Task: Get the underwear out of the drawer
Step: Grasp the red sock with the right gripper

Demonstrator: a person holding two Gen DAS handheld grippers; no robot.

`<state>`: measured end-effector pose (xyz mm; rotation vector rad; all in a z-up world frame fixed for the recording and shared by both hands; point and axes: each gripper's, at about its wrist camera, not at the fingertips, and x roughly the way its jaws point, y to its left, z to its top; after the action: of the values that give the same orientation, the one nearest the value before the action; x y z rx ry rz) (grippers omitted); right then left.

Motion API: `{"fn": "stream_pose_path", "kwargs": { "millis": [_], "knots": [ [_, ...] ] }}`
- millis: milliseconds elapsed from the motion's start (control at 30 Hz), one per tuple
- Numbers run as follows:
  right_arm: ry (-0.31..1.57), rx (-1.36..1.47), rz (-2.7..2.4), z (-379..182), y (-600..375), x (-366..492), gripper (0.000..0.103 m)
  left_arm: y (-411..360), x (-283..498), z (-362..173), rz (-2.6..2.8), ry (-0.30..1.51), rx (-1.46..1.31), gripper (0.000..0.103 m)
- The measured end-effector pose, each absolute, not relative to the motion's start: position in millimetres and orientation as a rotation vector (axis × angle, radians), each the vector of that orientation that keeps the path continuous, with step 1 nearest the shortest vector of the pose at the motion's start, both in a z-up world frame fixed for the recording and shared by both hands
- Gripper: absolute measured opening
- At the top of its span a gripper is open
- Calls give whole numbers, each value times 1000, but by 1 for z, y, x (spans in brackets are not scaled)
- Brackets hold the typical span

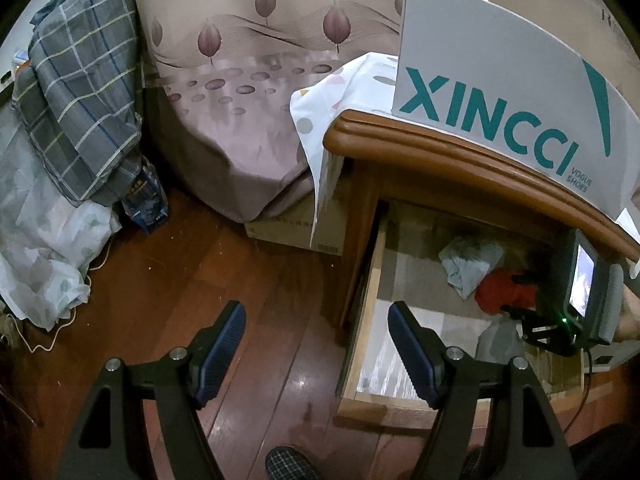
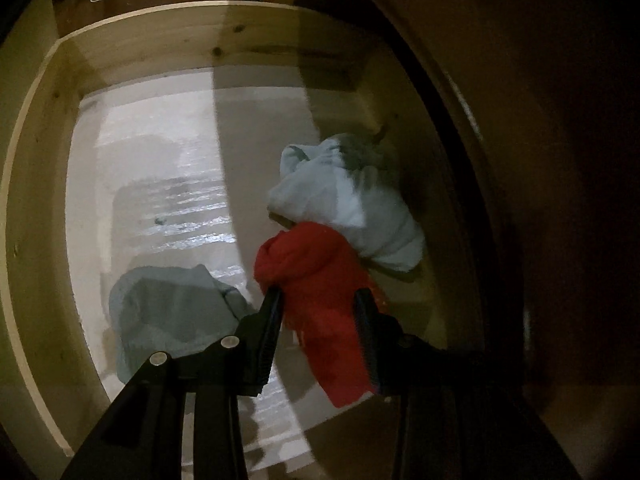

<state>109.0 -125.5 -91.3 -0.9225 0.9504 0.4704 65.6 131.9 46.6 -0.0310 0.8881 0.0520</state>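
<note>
You are working at a wooden bedside cabinet beside the bed, with its drawer standing pulled out over the glossy plank floor. The drawer is showing pale pine walls and a shiny wrinkled liner on its bottom. A grey shoe box with teal lettering is sitting on the cabinet top.

Three soft pieces are lying in the drawer: a pale blue-white bundle toward the shadowed back, a grey-blue garment lying flatter near the front, and the red underwear between them, touching the pale bundle.

Your right tool is standing partly open down inside the drawer, its ribbed pads flanking the crumpled red cloth; the fabric is bunching between them and appears to be gripped. Your left tool is hanging wide open and holding nothing, over the drawer's outer side wall and the floor.

In my judgement the red piece is handling as light, limp knit fabric: no breakage risk, but it is liable to drape and trail. You are best taking it at the thick bunched middle, not a loose edge, so a thin fold is not sliding out and the pale bundle is not dragging along.
</note>
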Motion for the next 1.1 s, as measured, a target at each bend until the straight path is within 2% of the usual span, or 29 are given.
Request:
{"fn": "stream_pose_path", "kwargs": {
  "millis": [333, 433, 700, 967, 1100],
  "knots": [
    [915, -952, 463, -105, -128, 109, 45, 127, 67, 43, 53, 901, -14, 76],
    [914, -924, 434, -106, -127, 112, 44, 127, 69, 42, 53, 902, -10, 76],
    [1035, -688, 408, -86, -142, 121, 28, 127, 70, 42, 53, 902, -11, 76],
    [1153, -611, 467, -78, -151, 100, 27, 127, 70, 42, 53, 900, -19, 76],
    [1144, -638, 455, -78, -150, 97, 35, 126, 70, 42, 53, 899, -15, 76]
  ]
}}
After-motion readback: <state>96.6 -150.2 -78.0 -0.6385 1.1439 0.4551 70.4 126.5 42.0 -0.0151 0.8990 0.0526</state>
